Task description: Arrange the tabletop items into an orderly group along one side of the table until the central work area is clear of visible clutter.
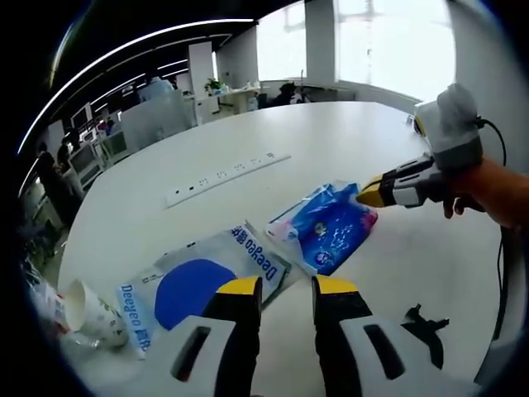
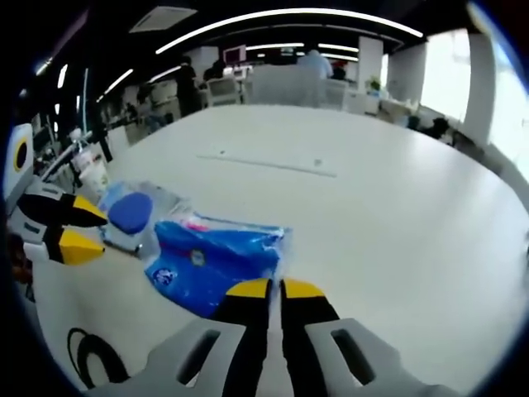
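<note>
Right gripper (image 2: 274, 287) pinches the crinkly blue bag (image 2: 216, 258); left gripper (image 1: 287, 287) spread. Left gripper view adds a paper cup (image 1: 92, 313) at the table (image 1: 331, 141) edge.

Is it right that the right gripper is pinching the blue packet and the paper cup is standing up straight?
Not quite. The right gripper is shut on the blue packet, yes. But the paper cup is not standing up: it lies tipped on its side near the table edge, its open mouth facing sideways. The left gripper view shows it.
</note>
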Motion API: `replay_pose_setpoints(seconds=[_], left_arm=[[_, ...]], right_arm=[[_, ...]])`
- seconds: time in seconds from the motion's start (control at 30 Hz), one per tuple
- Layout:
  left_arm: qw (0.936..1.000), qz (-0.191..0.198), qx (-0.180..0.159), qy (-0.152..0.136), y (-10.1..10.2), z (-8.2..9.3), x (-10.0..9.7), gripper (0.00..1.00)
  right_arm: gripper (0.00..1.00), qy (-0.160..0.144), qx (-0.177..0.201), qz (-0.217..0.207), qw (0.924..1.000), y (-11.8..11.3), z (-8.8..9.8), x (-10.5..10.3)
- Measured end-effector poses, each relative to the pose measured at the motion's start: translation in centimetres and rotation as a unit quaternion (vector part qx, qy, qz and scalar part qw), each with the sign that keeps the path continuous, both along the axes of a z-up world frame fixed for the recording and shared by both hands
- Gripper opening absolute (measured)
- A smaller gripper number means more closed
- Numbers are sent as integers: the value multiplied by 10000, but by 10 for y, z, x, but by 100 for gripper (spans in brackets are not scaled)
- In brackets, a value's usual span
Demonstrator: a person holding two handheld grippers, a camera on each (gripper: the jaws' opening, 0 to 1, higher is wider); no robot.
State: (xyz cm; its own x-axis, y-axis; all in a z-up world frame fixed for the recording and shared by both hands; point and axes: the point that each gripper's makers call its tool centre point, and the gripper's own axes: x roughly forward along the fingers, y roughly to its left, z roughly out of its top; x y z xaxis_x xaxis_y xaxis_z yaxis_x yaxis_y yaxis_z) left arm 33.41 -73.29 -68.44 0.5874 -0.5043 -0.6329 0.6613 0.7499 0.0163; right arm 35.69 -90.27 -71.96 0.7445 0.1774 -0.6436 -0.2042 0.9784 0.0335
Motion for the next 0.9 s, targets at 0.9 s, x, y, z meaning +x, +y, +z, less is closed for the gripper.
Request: replay_pose_setpoints(seconds=[0.9], left_arm=[[9979,-498,-75,401,-39,-26,-18,19]], right_arm=[[3,47,115,-300,9995,-11,-5,0]])
